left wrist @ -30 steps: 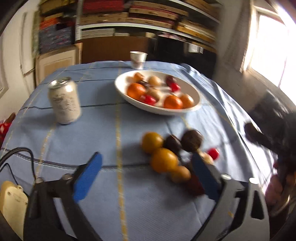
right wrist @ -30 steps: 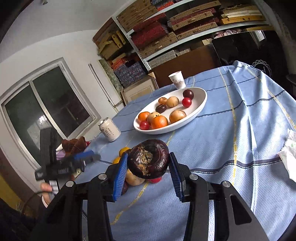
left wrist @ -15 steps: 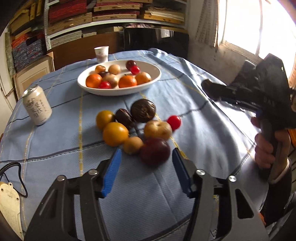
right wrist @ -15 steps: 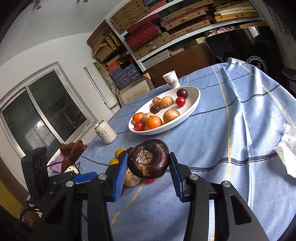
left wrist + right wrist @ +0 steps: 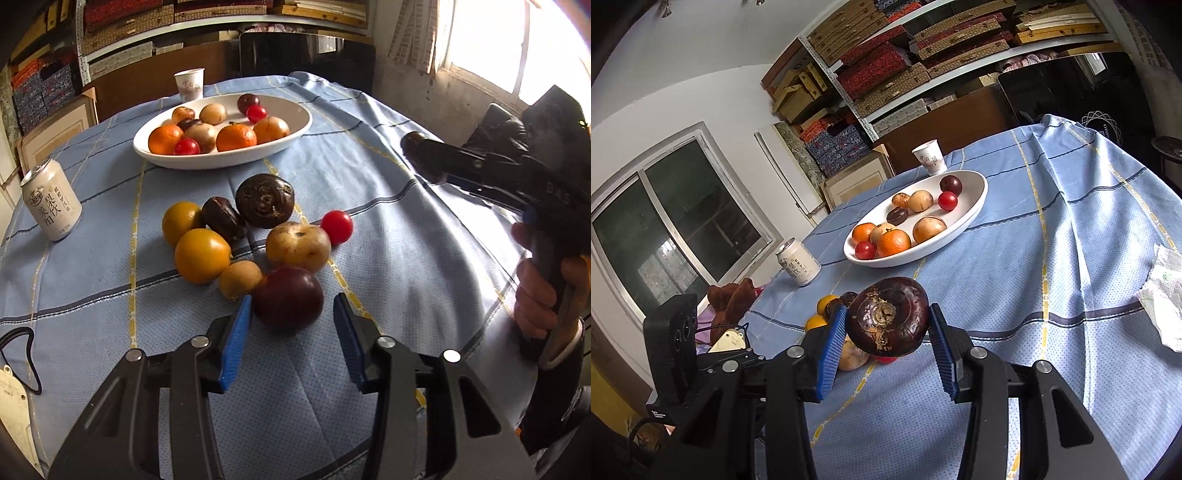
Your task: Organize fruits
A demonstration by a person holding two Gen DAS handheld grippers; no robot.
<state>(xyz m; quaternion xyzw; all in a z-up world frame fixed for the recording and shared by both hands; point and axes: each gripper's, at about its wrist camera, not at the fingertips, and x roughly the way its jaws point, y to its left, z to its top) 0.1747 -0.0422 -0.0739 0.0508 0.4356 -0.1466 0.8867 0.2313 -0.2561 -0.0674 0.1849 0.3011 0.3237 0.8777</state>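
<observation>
Left wrist camera looked steeply down, close over the loose fruit; right wrist camera sat nearby, facing shallower. Both took in the white bowl (image 5: pixel 221 157) (image 5: pixel 960 225) beyond, mid-counter.

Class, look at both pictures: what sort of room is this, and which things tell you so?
Probably a home room doubling as storage: a table under a blue cloth, wall shelves packed with patterned boxes, and a window.
</observation>
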